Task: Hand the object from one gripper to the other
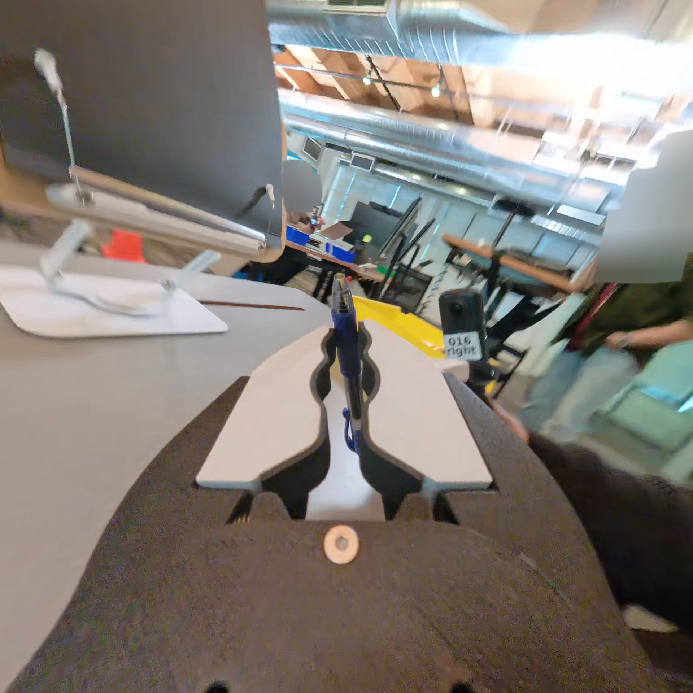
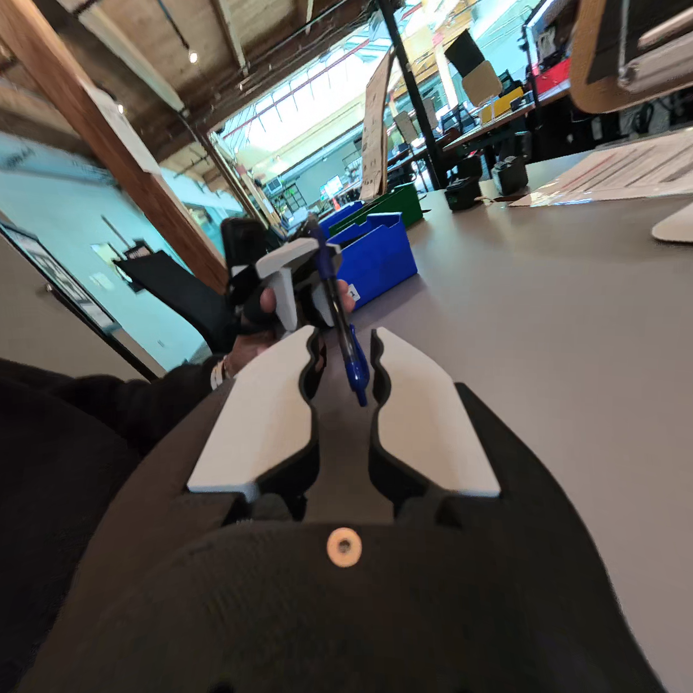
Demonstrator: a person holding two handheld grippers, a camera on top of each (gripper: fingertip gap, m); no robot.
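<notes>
Left gripper (image 1: 347, 339) fingers are narrow, pinched on a blue pen (image 1: 347, 352) at its rubber grip, near the fingertips. Pen runs along the finger line: silver tip pokes out past the fingertips, clear barrel and blue clip end lie back in the gap betw. the fingers. Seen from the right wrist view, the same left gripper (image 2: 323, 247) sits farther off w/ the pen (image 2: 339, 318) clamped at the grip, a hand (image 2: 262, 307) wrapped round its handle, dark sleeve below.

Right gripper (image 2: 345, 339) fingers stand apart, moderately wide, w/ the pen's clip end hanging down betw. the fingertips. It sits closer to the right finger; can't tell if it touches, but there's a clear gap on the left side, so no squeeze shown.

Both grippers are above a grey table (image 2: 543, 300). Just behind the left gripper in the right view: a blue bin (image 2: 378, 266), a green bin (image 2: 397, 204) past it. Papers (image 2: 630, 172) lie far right on the table. In the left view, a laptop on a metal stand (image 1: 112, 232) is at upper left, well apart; a yellow bin (image 1: 397, 322) shows just past the fingertips, and the black camera (image 1: 463, 315) of the right gripper is beside it. Background is blurry workshop.
</notes>
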